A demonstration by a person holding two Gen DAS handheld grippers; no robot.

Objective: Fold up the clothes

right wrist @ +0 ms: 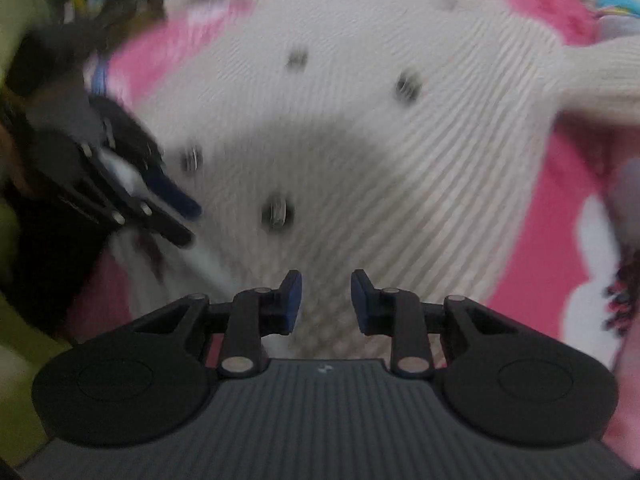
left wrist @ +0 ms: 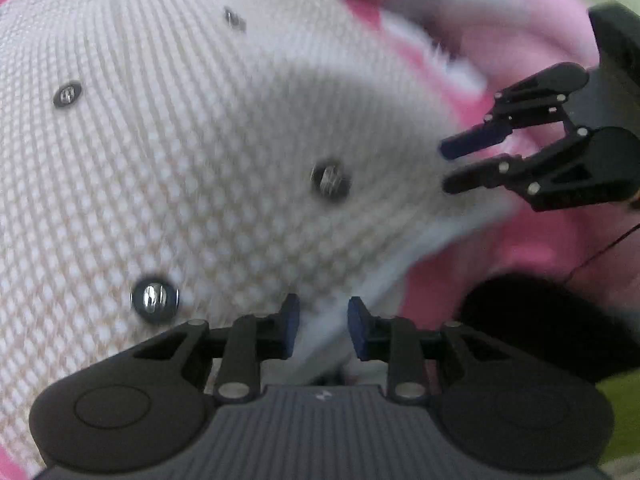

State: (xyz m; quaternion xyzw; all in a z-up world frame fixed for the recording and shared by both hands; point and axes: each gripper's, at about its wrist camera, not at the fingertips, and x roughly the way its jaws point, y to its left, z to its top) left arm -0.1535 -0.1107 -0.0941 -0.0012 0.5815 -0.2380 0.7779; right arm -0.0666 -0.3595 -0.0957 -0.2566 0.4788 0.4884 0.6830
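My left gripper (left wrist: 323, 326) and right gripper (right wrist: 326, 300) are both hovering released, jaws parted with nothing between them, just above the cream waffle-knit cardigan with round metal buttons (left wrist: 192, 152). It is lying spread on a pink patterned bedcover (right wrist: 560, 216). I am judging that pinching the hem edge squarely, both sides together, should keep the fold even.

left wrist view looks steeply down, close over the white knit (left wrist: 168, 168), right gripper (left wrist: 448, 168) at its right edge. right wrist view, also steep and close, catches the left gripper (right wrist: 192, 224) at its left. both share the knit's metal buttons (right wrist: 276, 212).
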